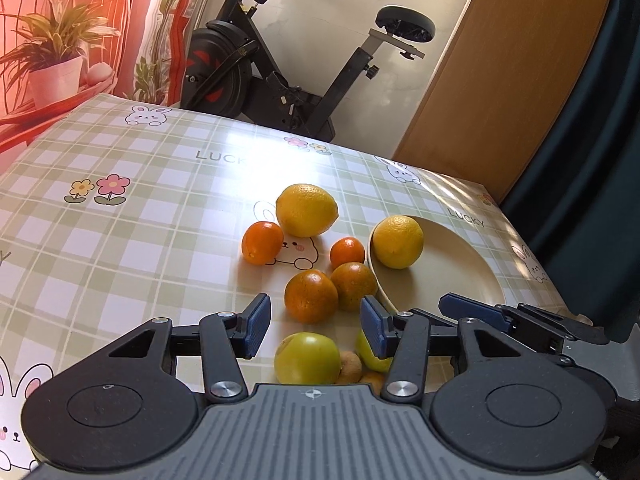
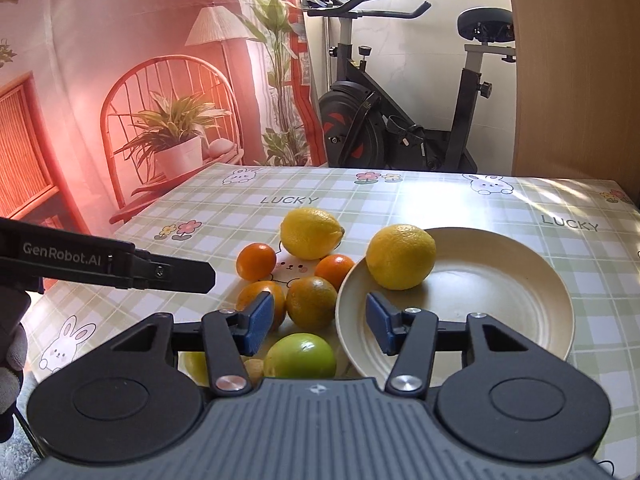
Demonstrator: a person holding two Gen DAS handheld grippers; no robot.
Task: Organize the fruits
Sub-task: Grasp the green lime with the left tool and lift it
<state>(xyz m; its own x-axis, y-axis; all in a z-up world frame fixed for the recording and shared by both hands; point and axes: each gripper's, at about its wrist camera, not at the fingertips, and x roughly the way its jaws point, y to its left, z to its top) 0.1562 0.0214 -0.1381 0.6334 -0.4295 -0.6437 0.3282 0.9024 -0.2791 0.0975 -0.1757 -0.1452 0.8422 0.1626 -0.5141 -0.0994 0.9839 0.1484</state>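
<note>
One lemon [image 2: 400, 256] lies on the left part of a cream plate [image 2: 500, 300]. Another lemon [image 2: 310, 232] rests on the checked tablecloth, with several oranges [image 2: 311, 302] clustered just left of the plate. A green apple [image 2: 300, 356] sits nearest, beside a small brown fruit [image 1: 350, 368] and a second green fruit [image 1: 366, 354]. My right gripper [image 2: 320, 322] hovers open above the apple and the plate's near-left rim, holding nothing. My left gripper [image 1: 316, 326] is open too, above the apple and just short of the oranges [image 1: 310, 296]. Each gripper shows at the side of the other's view: right gripper [image 1: 472, 307], left gripper [image 2: 192, 274].
An exercise bike [image 2: 400, 128] stands behind the table's far edge. A wooden panel [image 2: 576, 72] rises at the right, and a printed backdrop of a chair and plant [image 2: 160, 120] hangs at the left. A gloved hand [image 2: 12, 360] shows at the left edge.
</note>
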